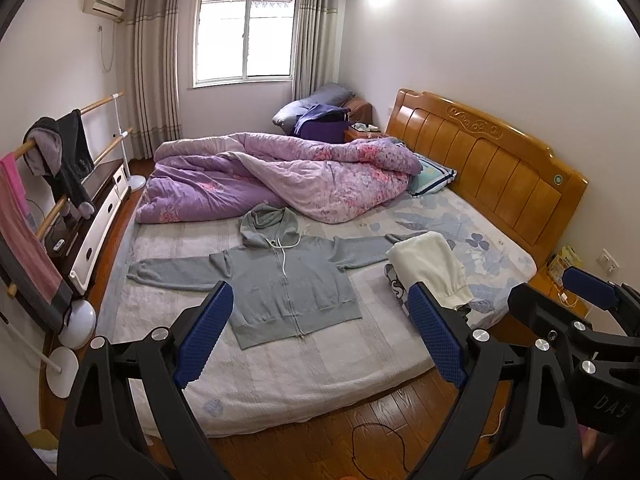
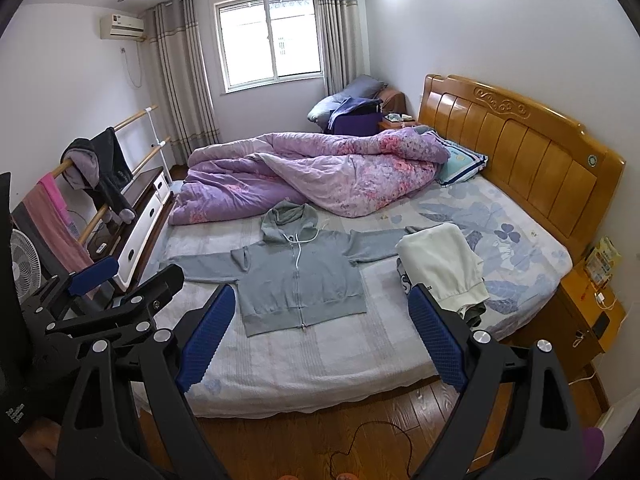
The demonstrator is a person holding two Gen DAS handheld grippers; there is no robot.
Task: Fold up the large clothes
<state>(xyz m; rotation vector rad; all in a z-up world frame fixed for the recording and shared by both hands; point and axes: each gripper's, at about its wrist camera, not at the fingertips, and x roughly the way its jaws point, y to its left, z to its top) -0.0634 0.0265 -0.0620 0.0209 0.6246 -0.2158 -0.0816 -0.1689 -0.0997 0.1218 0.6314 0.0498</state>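
A grey zip hoodie (image 1: 288, 280) lies flat and face up on the bed (image 1: 280, 380), sleeves spread to both sides, hood toward the quilt. It also shows in the right wrist view (image 2: 300, 280). My left gripper (image 1: 320, 340) is open and empty, held above the floor in front of the bed, short of the hoodie's hem. My right gripper (image 2: 324, 340) is open and empty beside it, at the same distance. Each gripper shows at the edge of the other's view.
A folded cream garment (image 1: 430, 268) on a small pile lies right of the hoodie, over its right sleeve end. A crumpled purple quilt (image 1: 280, 176) fills the far half of the bed. A wooden headboard (image 1: 492, 160) stands right, a clothes rail (image 1: 60, 184) left. A black cable (image 1: 376, 448) lies on the floor.
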